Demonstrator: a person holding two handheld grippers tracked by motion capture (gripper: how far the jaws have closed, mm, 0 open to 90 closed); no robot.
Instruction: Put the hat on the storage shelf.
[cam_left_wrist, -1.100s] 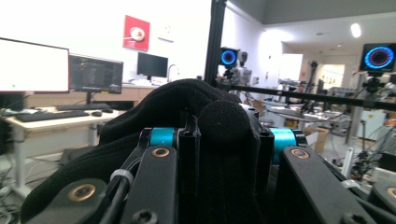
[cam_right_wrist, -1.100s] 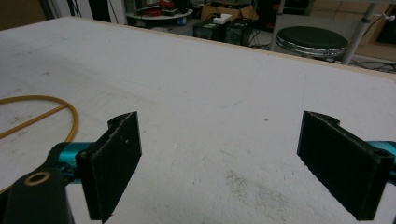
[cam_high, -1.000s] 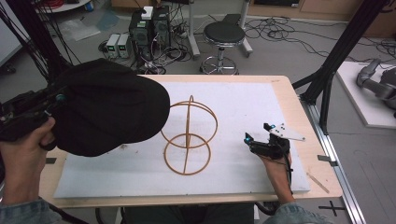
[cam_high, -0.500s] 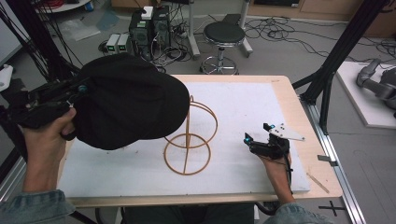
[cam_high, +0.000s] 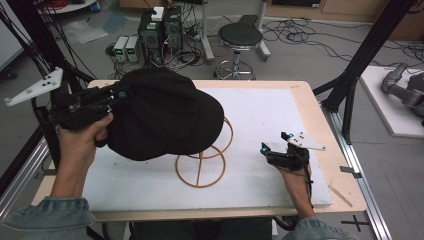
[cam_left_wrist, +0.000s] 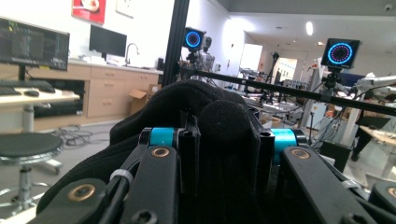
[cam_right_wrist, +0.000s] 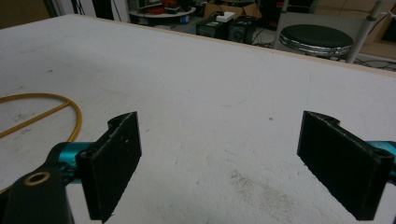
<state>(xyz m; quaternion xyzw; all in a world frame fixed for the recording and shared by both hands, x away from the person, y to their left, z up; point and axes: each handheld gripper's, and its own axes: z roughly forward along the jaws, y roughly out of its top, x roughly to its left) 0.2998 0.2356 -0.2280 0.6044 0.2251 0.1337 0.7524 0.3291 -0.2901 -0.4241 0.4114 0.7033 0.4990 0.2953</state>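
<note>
A wooden table topped with a white sheet (cam_high: 260, 120) fills the centre of the high view. A black fabric cap (cam_high: 160, 115) hangs at centre left, above a round wire hat stand (cam_high: 202, 165), its edge pinched between the closed jaws of the left gripper (cam_high: 117, 95). At lower right, the right gripper (cam_high: 272, 152) rests on the sheet, jaws spread wide with nothing between them.
</note>
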